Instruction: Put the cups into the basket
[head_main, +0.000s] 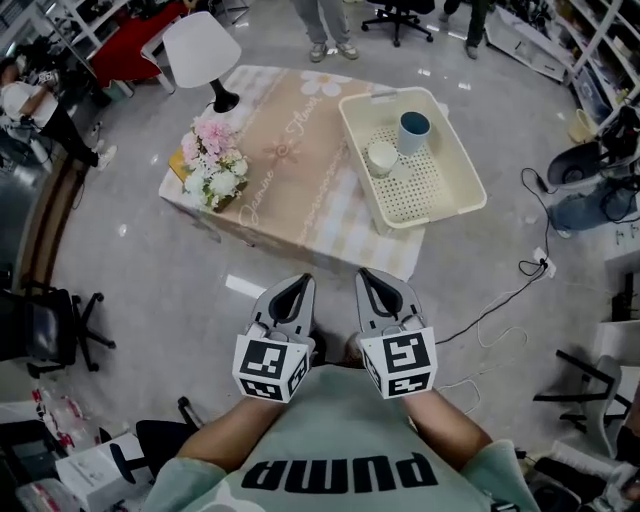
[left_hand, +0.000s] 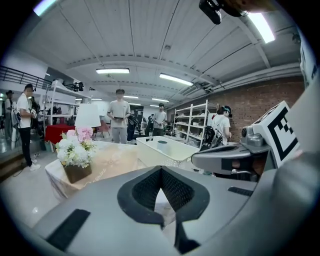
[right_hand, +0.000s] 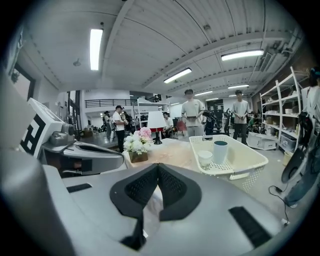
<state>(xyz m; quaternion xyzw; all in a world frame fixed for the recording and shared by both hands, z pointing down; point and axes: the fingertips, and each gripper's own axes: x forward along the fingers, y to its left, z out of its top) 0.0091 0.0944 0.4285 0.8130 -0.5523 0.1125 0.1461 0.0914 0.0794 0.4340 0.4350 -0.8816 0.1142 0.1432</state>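
A cream perforated basket (head_main: 447, 203) lies on the right end of the low table (head_main: 290, 150). Inside it a blue cup (head_main: 414, 131) and a white cup (head_main: 381, 157) stand upright side by side. Both grippers hang close to the person's chest, well short of the table. The left gripper (head_main: 302, 281) and the right gripper (head_main: 366, 274) are shut, with nothing between their tips. The right gripper view shows its shut jaws (right_hand: 158, 165) below the basket (right_hand: 247, 156), blue cup (right_hand: 220, 151) and white cup (right_hand: 205, 159). In the left gripper view, the left gripper (left_hand: 161, 169) points toward the basket (left_hand: 150, 149).
A flower bouquet (head_main: 214, 166) and a white lamp (head_main: 203, 52) stand on the table's left side. Cables (head_main: 505, 300) trail across the floor to the right. Office chairs (head_main: 55, 330), shelving and several standing people (head_main: 330, 25) surround the table.
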